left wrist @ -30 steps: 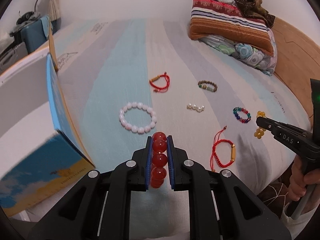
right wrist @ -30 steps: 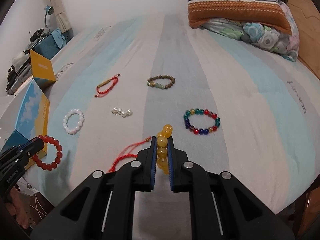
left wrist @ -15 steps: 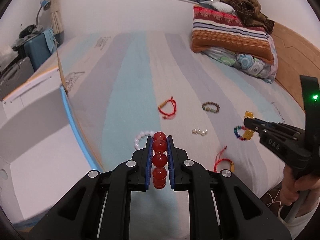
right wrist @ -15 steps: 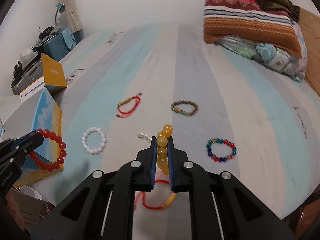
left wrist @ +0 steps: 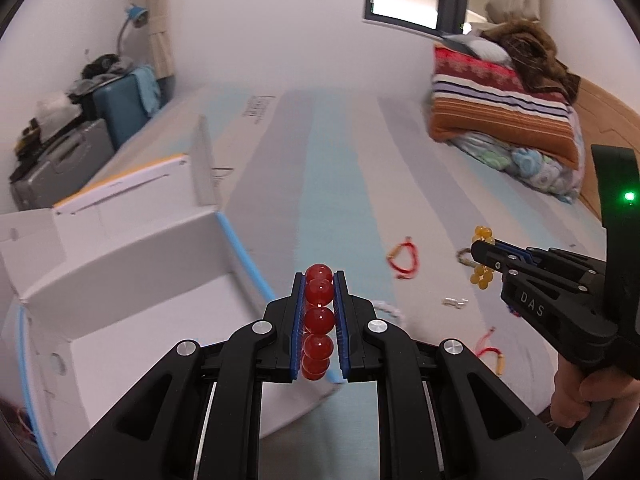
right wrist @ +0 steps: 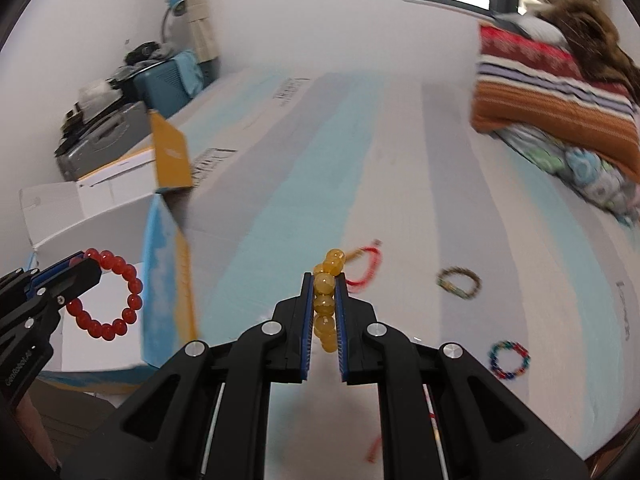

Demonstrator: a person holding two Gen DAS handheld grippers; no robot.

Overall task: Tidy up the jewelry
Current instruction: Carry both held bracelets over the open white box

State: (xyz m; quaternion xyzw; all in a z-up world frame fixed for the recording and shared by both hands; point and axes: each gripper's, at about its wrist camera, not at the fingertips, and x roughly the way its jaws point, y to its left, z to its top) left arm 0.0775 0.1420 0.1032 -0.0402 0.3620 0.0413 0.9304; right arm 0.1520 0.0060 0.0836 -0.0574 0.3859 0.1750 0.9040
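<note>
Striped bedding (left wrist: 332, 184) in pale blue, grey and white fills both views, with folded quilts (left wrist: 504, 108) stacked at its far end. Over it, the left gripper (left wrist: 319, 280) is clamped on a red bead bracelet (left wrist: 319, 318), held above the open white box (left wrist: 120, 280) at the bed's edge. The right gripper (right wrist: 324, 280) pinches a yellow bead bracelet (right wrist: 326, 300) in closed jaws above the sheet. On the bedding beyond lie a red cord bracelet (right wrist: 366, 266), a brown bead bracelet (right wrist: 459, 282) and a multicoloured bead bracelet (right wrist: 510, 360), well apart from one another.
</note>
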